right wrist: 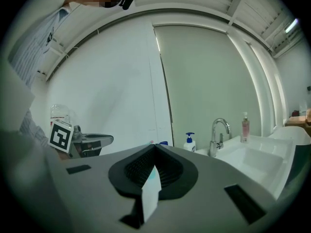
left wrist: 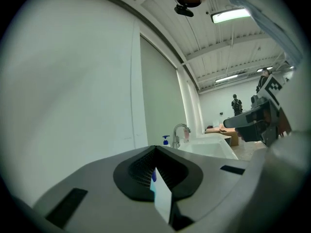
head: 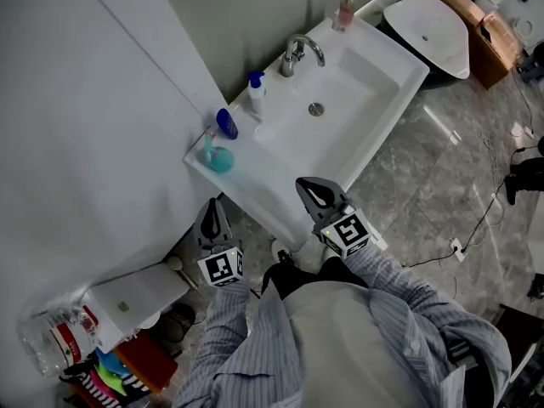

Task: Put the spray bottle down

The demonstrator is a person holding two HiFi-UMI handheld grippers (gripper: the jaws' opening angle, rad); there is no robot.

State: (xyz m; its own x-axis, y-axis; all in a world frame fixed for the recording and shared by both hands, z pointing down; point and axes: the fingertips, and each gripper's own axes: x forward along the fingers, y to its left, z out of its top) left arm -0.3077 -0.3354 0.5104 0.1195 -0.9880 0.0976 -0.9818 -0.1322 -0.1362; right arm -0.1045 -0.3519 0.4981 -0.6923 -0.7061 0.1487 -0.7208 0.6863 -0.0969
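A teal spray bottle (head: 218,156) stands upright on the near left corner of the white sink (head: 382,100), close to the wall. No gripper touches it. My left gripper (head: 214,204) hangs below that corner, in front of the sink's edge, jaws together and empty. My right gripper (head: 310,185) is to its right, just at the basin's front rim, also shut with nothing in it. In the left gripper view the jaws (left wrist: 155,147) meet in a closed point. The right gripper view shows the same closed jaws (right wrist: 155,146), with the left gripper (right wrist: 95,140) off to the left.
Along the sink's back stand a blue object (head: 226,124), a white pump bottle (head: 255,92), the faucet (head: 297,53) and a pink soap bottle (head: 344,8). A toilet (head: 429,28) and a cardboard box (head: 489,28) lie beyond. A white bin (head: 136,296) sits at lower left; cables cross the floor.
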